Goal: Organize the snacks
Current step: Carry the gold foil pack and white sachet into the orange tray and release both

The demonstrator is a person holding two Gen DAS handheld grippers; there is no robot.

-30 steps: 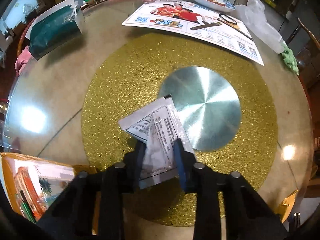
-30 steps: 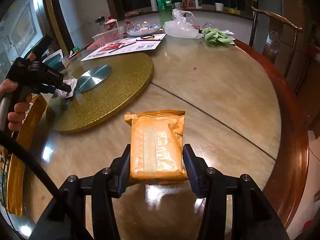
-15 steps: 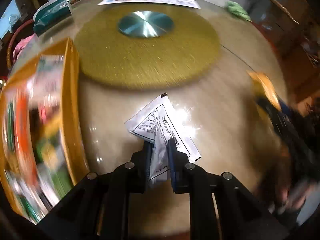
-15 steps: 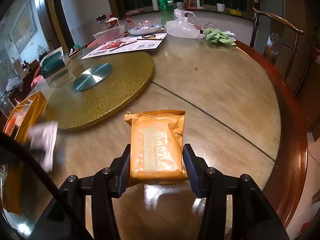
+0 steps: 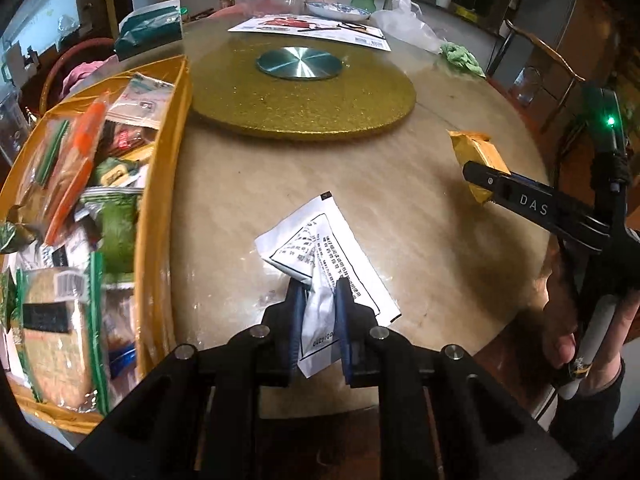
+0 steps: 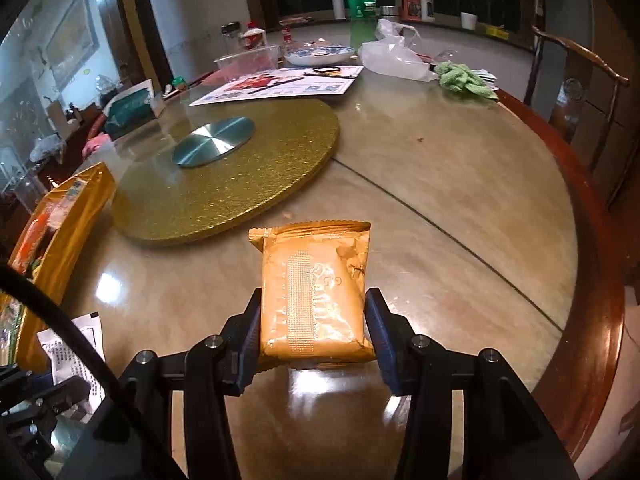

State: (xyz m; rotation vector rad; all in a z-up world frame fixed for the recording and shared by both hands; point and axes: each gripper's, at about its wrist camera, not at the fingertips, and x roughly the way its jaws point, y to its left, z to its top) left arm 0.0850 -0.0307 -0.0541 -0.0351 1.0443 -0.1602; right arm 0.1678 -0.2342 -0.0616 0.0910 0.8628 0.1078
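At the far left a yellow box (image 5: 164, 216) packed with snacks sits on the counter (image 5: 400, 216), beside the gold turntable (image 5: 304, 96). Just right of the box, the left tongs (image 5: 320, 320) are clenched on a crumpled white packet (image 5: 320, 252), holding it low over the counter's near edge. Further right, the right tongs (image 6: 314, 328) grasp an orange snack pack (image 6: 316, 292) by its sides, above bare counter well apart from the box.

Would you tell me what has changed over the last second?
The left gripper carried the white sachet off the gold turntable to the bare table beside the yellow snack box. The right gripper stayed put, clamped on the orange packet.
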